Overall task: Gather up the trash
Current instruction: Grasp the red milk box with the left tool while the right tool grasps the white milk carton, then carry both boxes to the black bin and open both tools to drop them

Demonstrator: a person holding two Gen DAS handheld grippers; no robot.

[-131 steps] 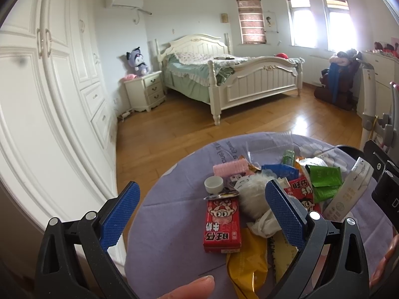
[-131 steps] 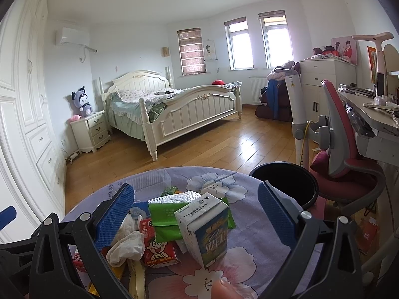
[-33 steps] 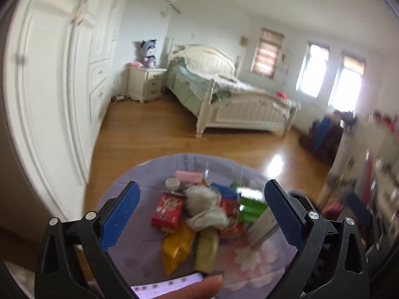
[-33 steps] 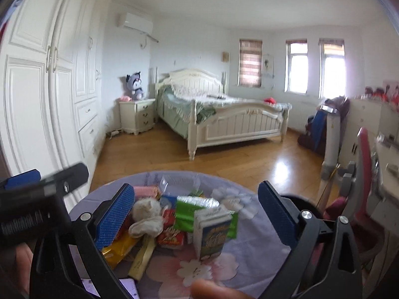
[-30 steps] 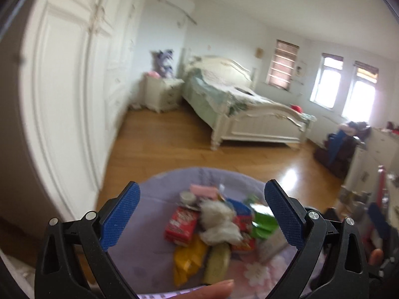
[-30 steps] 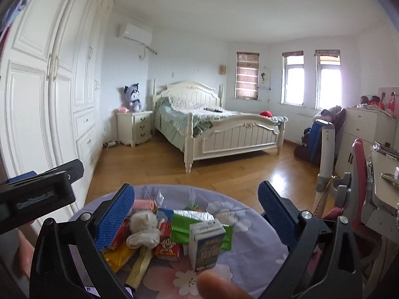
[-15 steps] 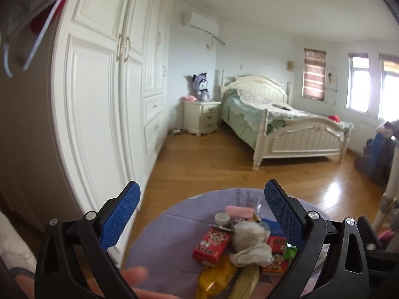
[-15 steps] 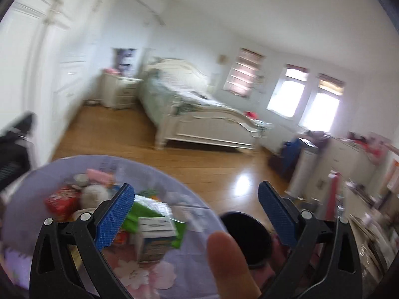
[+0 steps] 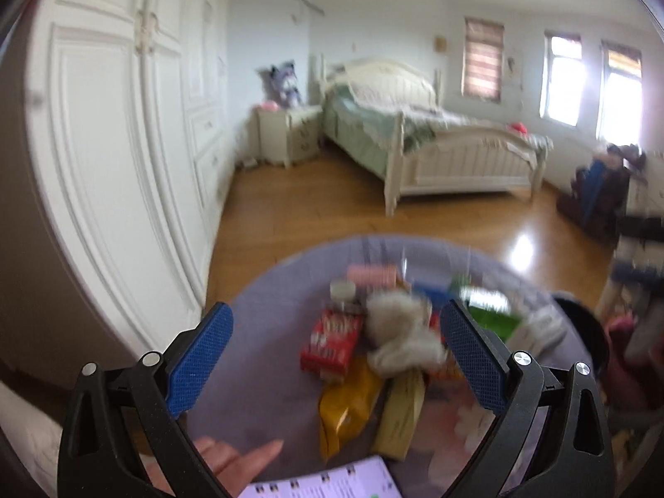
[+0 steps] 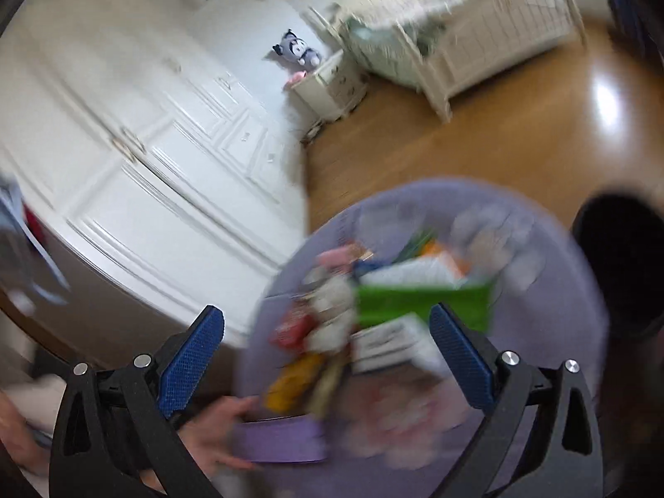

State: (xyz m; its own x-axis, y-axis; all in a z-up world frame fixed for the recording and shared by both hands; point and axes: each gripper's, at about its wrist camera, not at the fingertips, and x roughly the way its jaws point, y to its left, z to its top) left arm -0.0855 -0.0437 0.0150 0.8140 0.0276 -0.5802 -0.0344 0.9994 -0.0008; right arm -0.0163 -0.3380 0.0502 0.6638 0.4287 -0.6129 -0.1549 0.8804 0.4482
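A heap of trash lies on a round purple table (image 9: 269,315): a red snack box (image 9: 332,342), crumpled white tissue (image 9: 398,332), a yellow wrapper (image 9: 346,402), a green packet (image 9: 491,319) and a pink item (image 9: 371,276). My left gripper (image 9: 336,361) is open and empty, held above the near side of the heap. My right gripper (image 10: 328,357) is open and empty above the same heap; its view is blurred and tilted, with the green packet (image 10: 419,305) and a white carton (image 10: 394,342) between its fingers.
A black bin (image 10: 622,265) stands at the table's right edge, also in the left wrist view (image 9: 585,332). A hand holds a phone (image 9: 332,483) at the table's near edge. White wardrobes (image 9: 116,166) stand to the left, a bed (image 9: 423,141) beyond on the wooden floor.
Both grippers have swung about above the table and stayed open. The right wrist view has tilted and turned left towards the wardrobes. A phone has come into view at the near edge.
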